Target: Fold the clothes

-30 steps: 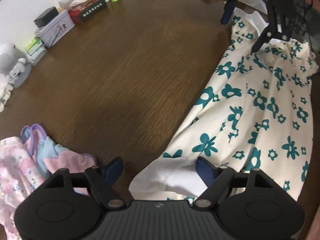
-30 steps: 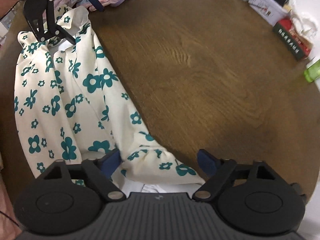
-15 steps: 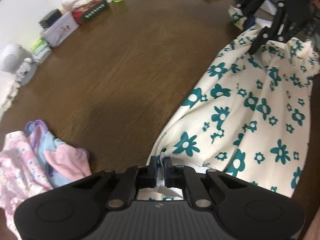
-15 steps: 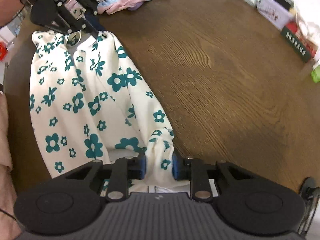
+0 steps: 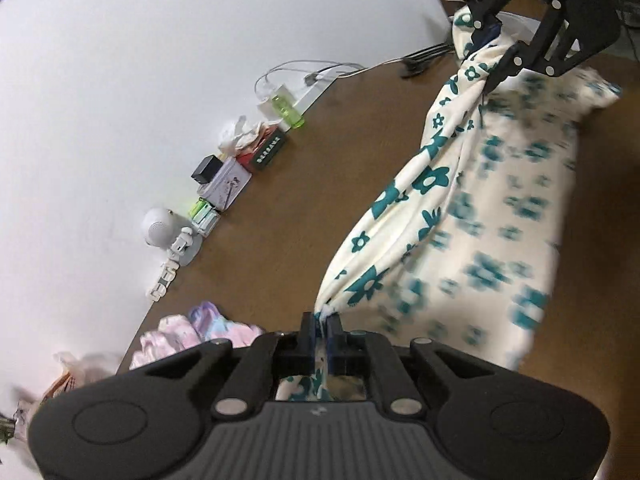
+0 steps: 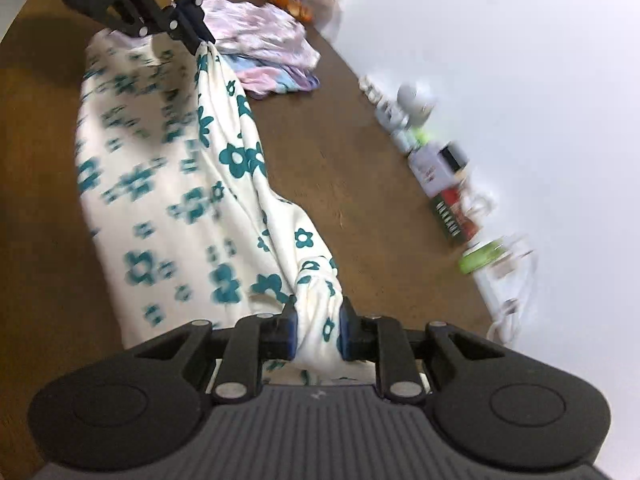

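Left wrist view: left gripper (image 5: 322, 326) and right gripper (image 5: 486, 46) each pinch one end of the floral garment (image 5: 460, 216), its long axis stretched between them above the table (image 5: 288, 216)

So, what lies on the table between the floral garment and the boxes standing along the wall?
Nothing: in the left wrist view a bare strip of the brown table separates the floral garment from the boxes by the wall.

Even indoor light, motion-blurred cloth (image 5: 500, 240) (fisheye-bent edges), soft shadows.
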Demonstrator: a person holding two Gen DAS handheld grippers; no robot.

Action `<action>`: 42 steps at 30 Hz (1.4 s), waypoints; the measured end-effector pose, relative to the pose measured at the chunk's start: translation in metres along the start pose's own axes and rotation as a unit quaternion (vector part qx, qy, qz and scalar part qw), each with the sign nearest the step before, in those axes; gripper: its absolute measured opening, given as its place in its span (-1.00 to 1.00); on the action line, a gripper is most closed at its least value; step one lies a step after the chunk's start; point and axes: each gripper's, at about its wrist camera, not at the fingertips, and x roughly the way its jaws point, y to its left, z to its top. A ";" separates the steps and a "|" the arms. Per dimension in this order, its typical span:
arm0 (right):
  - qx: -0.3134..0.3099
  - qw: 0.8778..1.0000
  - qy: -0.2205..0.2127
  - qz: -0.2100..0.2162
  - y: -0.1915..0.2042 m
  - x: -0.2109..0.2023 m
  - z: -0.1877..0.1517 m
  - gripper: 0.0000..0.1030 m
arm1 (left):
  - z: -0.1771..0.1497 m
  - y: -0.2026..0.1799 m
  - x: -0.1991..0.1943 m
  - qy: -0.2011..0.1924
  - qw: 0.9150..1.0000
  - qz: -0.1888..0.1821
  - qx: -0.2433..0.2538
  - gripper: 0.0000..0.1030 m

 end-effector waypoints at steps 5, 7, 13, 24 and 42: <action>-0.008 1.000 0.006 -0.007 0.067 -0.017 -0.026 -0.65 | -0.028 -0.049 -0.011 0.004 0.999 -0.031 -0.011 -0.92; 0.009 1.000 0.011 0.001 0.083 -0.015 -0.031 -0.64 | -0.035 -0.053 -0.004 0.014 0.999 -0.039 -0.027 -0.92; 0.091 0.996 0.011 0.012 0.085 -0.016 -0.038 -0.05 | -0.046 -0.051 -0.005 0.018 0.995 -0.067 -0.066 -0.59; 0.254 0.966 -0.036 0.003 0.051 -0.049 -0.065 0.16 | -0.031 -0.015 -0.021 -0.012 0.991 -0.087 -0.105 0.10; -0.020 0.994 0.061 -0.093 0.033 -0.020 -0.009 -0.87 | -0.038 -0.029 0.029 0.030 0.988 -0.137 -0.070 -0.65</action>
